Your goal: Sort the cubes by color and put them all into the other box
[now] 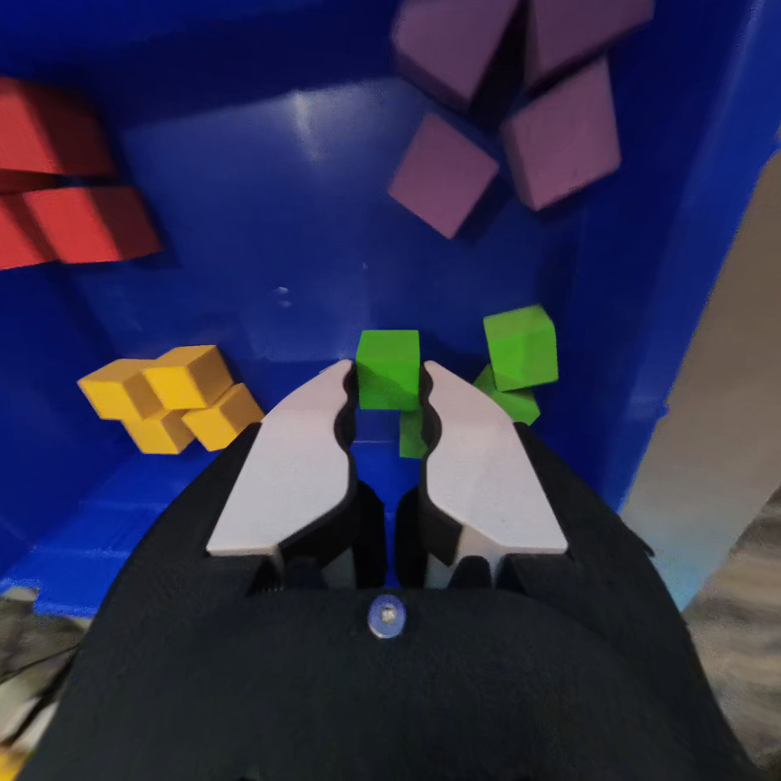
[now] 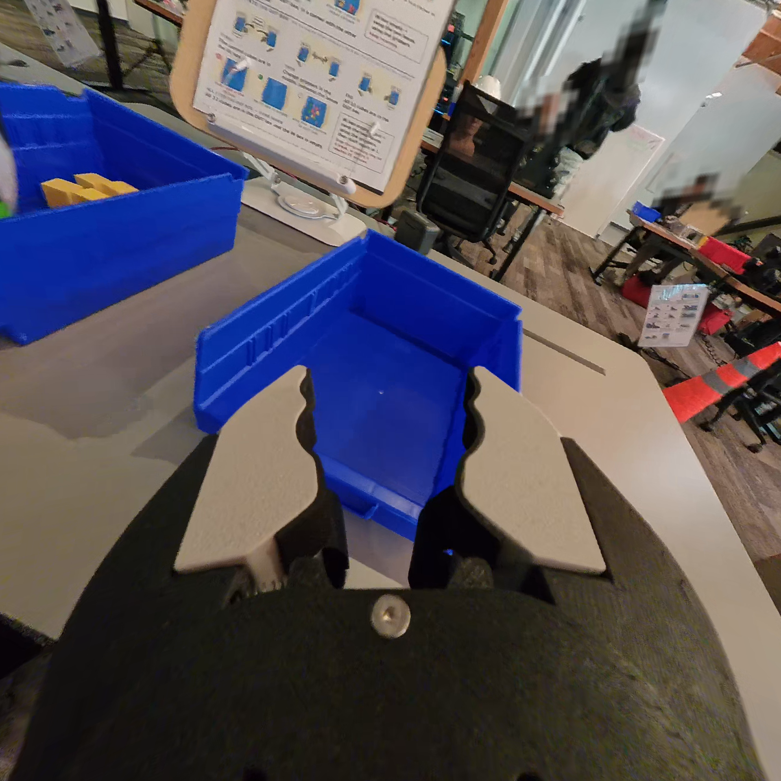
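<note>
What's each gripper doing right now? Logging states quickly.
Left gripper: shut on the green block piece.
Right gripper: open, holding nothing, above the empty blue bin.

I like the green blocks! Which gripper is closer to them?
Left. The left gripper is shut on one cube of the green block piece. The right gripper hangs open over the empty blue bin, far off.

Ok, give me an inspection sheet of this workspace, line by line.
Surface: grey table, two blue bins on it.
Things: left bin holds a green block piece, yellow piece, red piece, purple piece; right bin holds nothing.
Clutter: instruction board on a stand.
Grippers: left gripper jaws closed on the green piece; right gripper jaws open above the right bin.
Cables: nothing seen.
Surroundings: office chair, desks, orange barrier.
</note>
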`<state>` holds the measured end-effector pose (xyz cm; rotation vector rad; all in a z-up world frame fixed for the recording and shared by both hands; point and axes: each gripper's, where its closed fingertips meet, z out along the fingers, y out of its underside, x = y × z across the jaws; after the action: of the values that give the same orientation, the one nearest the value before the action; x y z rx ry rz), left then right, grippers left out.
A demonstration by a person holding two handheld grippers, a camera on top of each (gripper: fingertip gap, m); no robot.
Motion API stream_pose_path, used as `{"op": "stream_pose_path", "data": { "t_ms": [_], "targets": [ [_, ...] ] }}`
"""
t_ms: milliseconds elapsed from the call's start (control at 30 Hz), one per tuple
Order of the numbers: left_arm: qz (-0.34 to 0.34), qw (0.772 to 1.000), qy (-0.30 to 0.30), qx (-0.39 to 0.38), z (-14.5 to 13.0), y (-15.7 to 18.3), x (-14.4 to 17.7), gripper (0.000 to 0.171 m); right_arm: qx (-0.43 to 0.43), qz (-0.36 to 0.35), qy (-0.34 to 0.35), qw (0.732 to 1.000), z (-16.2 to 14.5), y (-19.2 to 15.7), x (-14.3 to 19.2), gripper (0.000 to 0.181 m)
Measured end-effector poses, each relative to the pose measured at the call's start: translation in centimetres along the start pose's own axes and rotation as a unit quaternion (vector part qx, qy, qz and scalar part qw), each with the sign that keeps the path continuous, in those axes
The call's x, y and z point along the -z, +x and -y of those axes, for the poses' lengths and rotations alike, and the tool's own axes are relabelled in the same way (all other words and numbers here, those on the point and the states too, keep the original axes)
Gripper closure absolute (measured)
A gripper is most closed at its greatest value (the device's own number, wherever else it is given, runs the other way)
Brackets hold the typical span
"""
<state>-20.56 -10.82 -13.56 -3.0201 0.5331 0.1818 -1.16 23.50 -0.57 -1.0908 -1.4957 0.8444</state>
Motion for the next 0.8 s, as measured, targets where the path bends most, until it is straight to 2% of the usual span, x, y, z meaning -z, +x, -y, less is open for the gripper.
{"op": "stream_pose_path", "data": {
  "t_ms": [67,100,167,233,300,367,467,600,733,800],
  "targets": [
    [-0.012,0.99,0.121,0.077,2.8,-0.3,2.9,0.144,0.018,0.038,0.012,0.999,0.6,-1.7,-0.2,0.117],
    [-0.034,0.973,0.196,0.116,4.6,-0.1,4.9,0.144,0.034,0.062,0.021,0.997,1.1,-2.9,-0.4,0.117],
    [-0.108,0.915,0.344,0.18,8.1,1.1,9.5,0.143,0.077,0.114,0.05,0.989,2.9,-5.7,-0.8,0.117],
    [-0.203,0.834,0.464,0.22,11.2,2.8,14.1,0.144,0.122,0.155,0.08,0.977,5.2,-8.5,-1.3,0.117],
    [-0.287,0.764,0.529,0.231,13.4,4.6,17.4,0.144,0.175,0.197,0.107,0.959,7.6,-11.5,-1.8,0.116],
    [-0.335,0.73,0.551,0.225,15.0,6.3,19.2,0.144,0.234,0.228,0.126,0.937,9.8,-14.3,-2.1,0.116],
    [-0.391,0.706,0.554,0.205,16.8,8.6,20.7,0.144,0.293,0.265,0.149,0.906,12.5,-17.5,-1.9,0.117],
    [-0.416,0.704,0.544,0.188,17.7,9.9,21.5,0.144,0.313,0.297,0.167,0.887,14.2,-19.5,-1.4,0.123],
    [-0.427,0.706,0.535,0.183,17.9,10.4,21.3,0.144,0.306,0.315,0.172,0.882,14.8,-20.4,-0.9,0.135],
    [-0.433,0.704,0.531,0.185,18.1,10.4,21.0,0.144,0.301,0.318,0.178,0.881,15.0,-20.5,-0.7,0.148]
  ]
}}
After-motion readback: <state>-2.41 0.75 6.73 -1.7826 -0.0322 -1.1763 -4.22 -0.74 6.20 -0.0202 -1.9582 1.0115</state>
